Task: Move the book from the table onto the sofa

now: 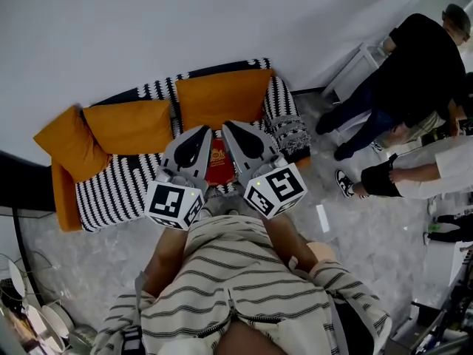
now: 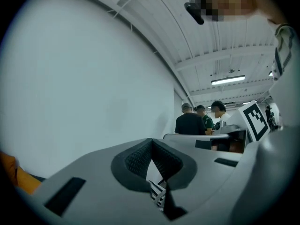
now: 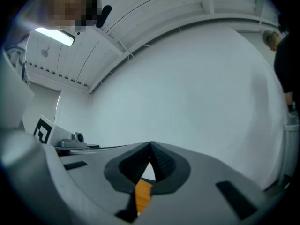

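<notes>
A red book (image 1: 219, 166) lies flat on the striped seat of the sofa (image 1: 118, 191), in front of the orange back cushions (image 1: 222, 95). Both grippers hover side by side above it, pointing at the wall. My left gripper (image 1: 201, 132) is shut and holds nothing; its view shows the jaws meeting (image 2: 151, 142), with a bit of striped fabric (image 2: 158, 191) below them. Shut and empty too is my right gripper (image 1: 230, 126), whose own view shows the closed jaws (image 3: 150, 146) over a sliver of orange cushion (image 3: 143, 193). The grippers hide part of the book.
Several people (image 1: 414, 72) stand and sit at the right by a white stand (image 1: 355, 69). Plates (image 1: 37, 316) lie on the floor at the lower left. A dark edge (image 1: 15, 176) juts in at the left. Behind the sofa is a plain white wall (image 1: 185, 21).
</notes>
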`<control>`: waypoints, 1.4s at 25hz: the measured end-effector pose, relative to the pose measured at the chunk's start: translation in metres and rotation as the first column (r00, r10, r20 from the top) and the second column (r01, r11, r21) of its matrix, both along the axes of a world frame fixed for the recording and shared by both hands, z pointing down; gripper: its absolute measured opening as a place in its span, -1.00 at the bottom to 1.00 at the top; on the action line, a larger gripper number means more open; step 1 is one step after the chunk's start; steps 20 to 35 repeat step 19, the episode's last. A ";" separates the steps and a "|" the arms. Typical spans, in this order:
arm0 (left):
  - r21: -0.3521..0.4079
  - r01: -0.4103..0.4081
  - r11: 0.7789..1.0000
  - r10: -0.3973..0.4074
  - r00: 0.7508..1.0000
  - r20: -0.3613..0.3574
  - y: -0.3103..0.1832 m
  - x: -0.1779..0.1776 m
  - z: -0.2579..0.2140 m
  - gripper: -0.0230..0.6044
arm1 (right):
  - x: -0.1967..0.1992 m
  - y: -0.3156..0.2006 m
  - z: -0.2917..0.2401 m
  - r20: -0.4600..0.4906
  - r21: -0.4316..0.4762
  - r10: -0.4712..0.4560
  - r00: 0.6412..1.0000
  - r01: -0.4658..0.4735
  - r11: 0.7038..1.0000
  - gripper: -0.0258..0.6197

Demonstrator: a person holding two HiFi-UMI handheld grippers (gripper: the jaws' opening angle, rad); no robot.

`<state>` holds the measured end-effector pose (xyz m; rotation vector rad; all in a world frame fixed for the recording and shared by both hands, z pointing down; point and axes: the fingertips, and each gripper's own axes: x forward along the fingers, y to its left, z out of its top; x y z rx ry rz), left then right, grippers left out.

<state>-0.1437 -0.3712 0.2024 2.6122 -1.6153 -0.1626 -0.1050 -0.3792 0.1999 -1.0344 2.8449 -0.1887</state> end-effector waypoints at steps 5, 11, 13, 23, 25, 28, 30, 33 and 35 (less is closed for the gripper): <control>0.024 0.007 1.000 -0.007 1.000 0.008 -0.005 0.001 -0.005 -0.91 | 0.002 -0.005 -0.002 -0.007 0.020 0.007 1.000 -0.007 1.000 -0.88; 0.028 0.008 1.000 -0.008 1.000 0.003 -0.012 0.004 -0.007 -0.91 | 0.009 -0.011 -0.002 -0.006 0.029 0.017 1.000 -0.017 0.999 -0.88; 0.030 0.012 0.999 -0.012 1.000 0.000 -0.015 0.003 -0.007 -0.91 | 0.010 -0.014 0.000 -0.008 0.031 0.021 1.000 -0.021 0.999 -0.88; 0.036 0.020 0.999 -0.020 1.000 0.000 -0.020 0.007 -0.009 -0.91 | 0.017 -0.021 0.002 -0.006 0.027 0.023 1.000 -0.023 0.999 -0.88; 0.036 0.020 0.999 -0.020 1.000 0.000 -0.020 0.007 -0.009 -0.91 | 0.017 -0.021 0.002 -0.006 0.027 0.023 1.000 -0.023 0.999 -0.88; 0.036 0.020 0.999 -0.020 1.000 0.000 -0.020 0.007 -0.009 -0.91 | 0.017 -0.021 0.002 -0.006 0.027 0.023 1.000 -0.023 0.999 -0.88; 0.036 0.020 0.999 -0.020 1.000 0.000 -0.020 0.007 -0.009 -0.91 | 0.017 -0.021 0.002 -0.006 0.027 0.023 1.000 -0.023 0.999 -0.88; 0.036 0.020 0.999 -0.020 1.000 0.000 -0.020 0.007 -0.009 -0.91 | 0.017 -0.021 0.002 -0.006 0.027 0.023 1.000 -0.023 0.999 -0.88; 0.036 0.020 0.999 -0.020 1.000 0.000 -0.020 0.007 -0.009 -0.91 | 0.017 -0.021 0.002 -0.006 0.027 0.023 1.000 -0.023 0.999 -0.88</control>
